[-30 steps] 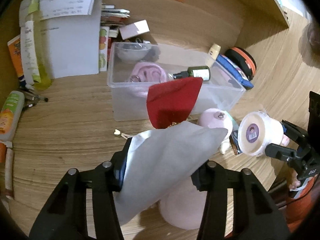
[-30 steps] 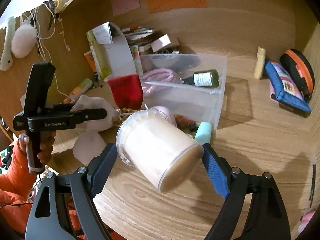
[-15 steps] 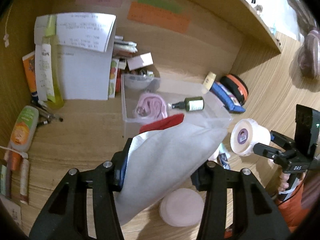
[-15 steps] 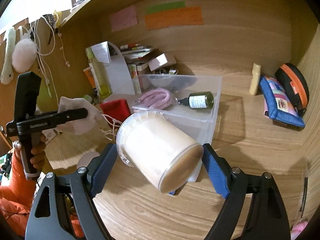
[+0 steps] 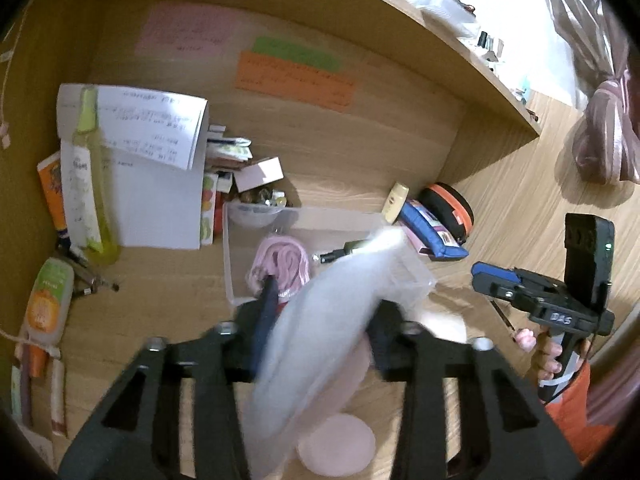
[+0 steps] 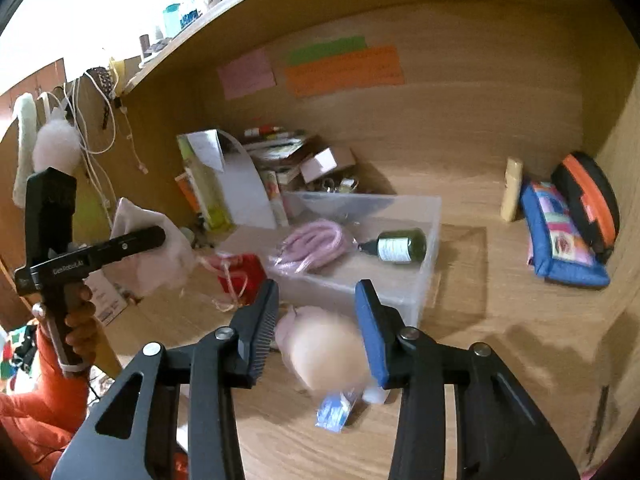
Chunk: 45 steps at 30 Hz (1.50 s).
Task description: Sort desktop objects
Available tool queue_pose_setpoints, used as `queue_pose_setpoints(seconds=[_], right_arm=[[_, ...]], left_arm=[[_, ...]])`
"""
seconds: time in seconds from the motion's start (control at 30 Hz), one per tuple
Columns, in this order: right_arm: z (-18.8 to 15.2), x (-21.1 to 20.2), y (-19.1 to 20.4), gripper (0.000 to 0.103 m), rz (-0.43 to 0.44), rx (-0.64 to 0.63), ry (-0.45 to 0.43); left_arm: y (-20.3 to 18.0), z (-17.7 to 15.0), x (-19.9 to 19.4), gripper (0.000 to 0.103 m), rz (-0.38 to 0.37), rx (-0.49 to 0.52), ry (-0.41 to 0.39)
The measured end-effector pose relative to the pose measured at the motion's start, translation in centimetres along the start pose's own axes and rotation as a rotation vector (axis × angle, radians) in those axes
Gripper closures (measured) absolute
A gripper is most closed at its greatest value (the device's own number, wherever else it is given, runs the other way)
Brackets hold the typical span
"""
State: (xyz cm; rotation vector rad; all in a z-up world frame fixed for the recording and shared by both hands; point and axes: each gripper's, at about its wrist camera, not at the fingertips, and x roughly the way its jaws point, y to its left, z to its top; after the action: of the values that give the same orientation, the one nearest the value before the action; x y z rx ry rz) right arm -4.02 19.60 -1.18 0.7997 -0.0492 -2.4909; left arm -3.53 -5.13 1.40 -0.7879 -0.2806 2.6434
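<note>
Holding, left gripper (image 5: 324,300): jaws pinched tight on a pale cloth pouch (image 5: 320,340), which sticks out past the fingertips and hangs down behind them; it is raised off the desk (image 6: 500,340) and blurred.
Right gripper (image 6: 318,292): jaws have just been closing and now stand at a narrow gap; nothing is clamped. From the left wrist view its fingers show bare.
Cream jar (image 6: 324,354): a blurred round shape seen in the gap, lower than the pads, over the front middle of the desk; whether it touches the blue finger cannot be told.
Clear bin (image 6: 436,208): on the desk toward its back edge, near the middle, open on top.
In the bin: a coiled pink cord (image 6: 312,246) on the left and a dark green bottle (image 6: 400,246) lying on its side to the right.
Red pouch (image 6: 244,276): on the desk just outside the bin's left wall.
Blue pouch (image 6: 560,248): back right corner of the desk, leaning against an orange-and-black case (image 6: 592,200).
Pink disc (image 5: 336,444): flat on the desk near its front edge, below the cloth pouch.
Blue-and-white packet (image 6: 336,408): on the desk at the front, just below the cream jar.
</note>
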Motion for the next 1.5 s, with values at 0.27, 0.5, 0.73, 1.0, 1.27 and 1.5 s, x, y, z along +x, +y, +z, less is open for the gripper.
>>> queue_pose_setpoints(seconds=[0.27, 0.5, 0.73, 1.0, 1.27, 1.5], right_arm=[[-3.4, 5.6, -1.5, 0.062, -0.036, 0.023, 0.146], [-4.0, 6.7, -3.0, 0.060, 0.022, 0.081, 0.139], [-3.8, 5.7, -2.5, 0.045, 0.013, 0.069, 0.110], [-4.2, 3.7, -0.8, 0.025, -0.109, 0.005, 0.085], [-5.9, 2.8, -0.8, 0.016, -0.145, 0.045, 0.115], [-7.4, 3.9, -1.1, 0.015, -0.151, 0.071, 0.174]], left_arm=[[0.1, -1.6, 3.5, 0.075, 0.029, 0.007, 0.065], [0.8, -2.9, 5.5, 0.075, 0.038, 0.002, 0.121], [1.1, -3.0, 4.6, 0.075, 0.057, 0.009, 0.109], [1.7, -3.9, 1.9, 0.051, 0.077, 0.015, 0.068], [2.5, -6.6, 2.1, 0.032, 0.127, 0.048, 0.143], [3.5, -8.4, 4.3, 0.021, 0.181, 0.050, 0.230]])
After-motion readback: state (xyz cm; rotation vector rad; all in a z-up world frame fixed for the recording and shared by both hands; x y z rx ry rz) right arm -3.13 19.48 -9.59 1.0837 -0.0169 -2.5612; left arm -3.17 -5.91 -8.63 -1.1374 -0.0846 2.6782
